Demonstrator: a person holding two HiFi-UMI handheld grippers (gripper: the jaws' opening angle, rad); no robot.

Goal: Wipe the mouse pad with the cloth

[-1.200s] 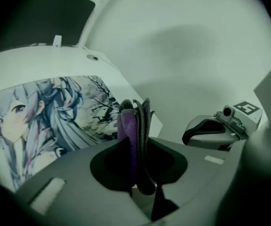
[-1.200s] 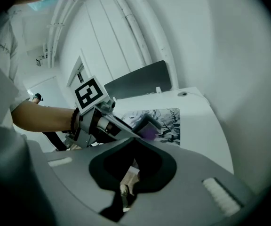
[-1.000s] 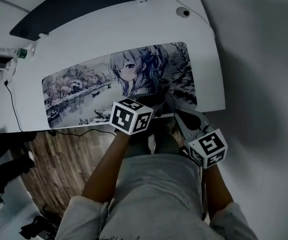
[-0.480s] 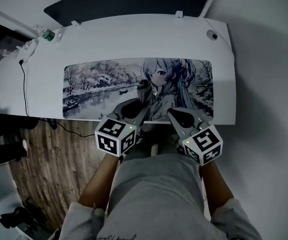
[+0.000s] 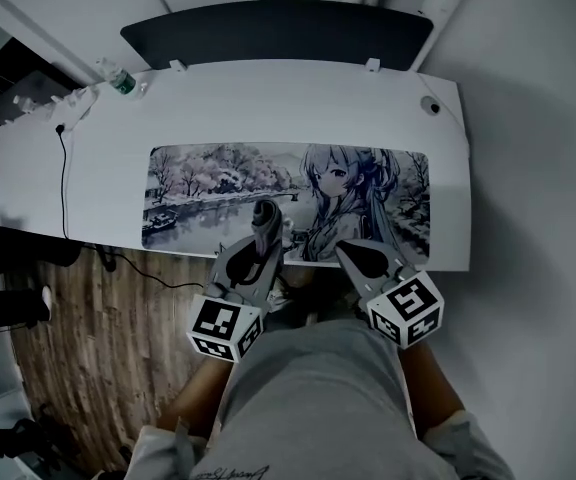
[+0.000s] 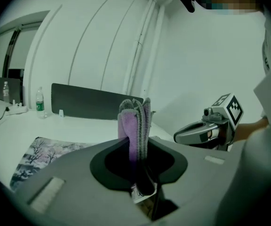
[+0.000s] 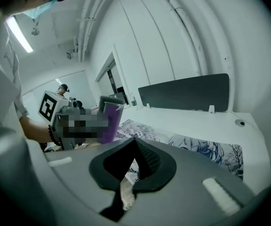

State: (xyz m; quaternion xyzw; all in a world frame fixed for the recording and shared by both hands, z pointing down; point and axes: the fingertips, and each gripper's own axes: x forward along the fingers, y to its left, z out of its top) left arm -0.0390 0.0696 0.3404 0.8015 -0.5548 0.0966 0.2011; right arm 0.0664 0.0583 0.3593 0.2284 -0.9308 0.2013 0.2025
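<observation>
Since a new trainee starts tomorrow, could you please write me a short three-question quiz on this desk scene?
1. True or false: the mouse pad is plain black.
2. Which holds the purple cloth? A) left hand-held gripper B) right hand-held gripper C) neither
3. Fill in: in the head view, the bottle stands at the far ____ corner of the desk.

Key: 1 false, it bears a printed picture; 2 A; 3 left.

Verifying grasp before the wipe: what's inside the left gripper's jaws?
A folded purple cloth pinched in the left gripper, its top standing clear above the jaws. The clamped lower part is covered, so grip depth can't be seen.
</observation>
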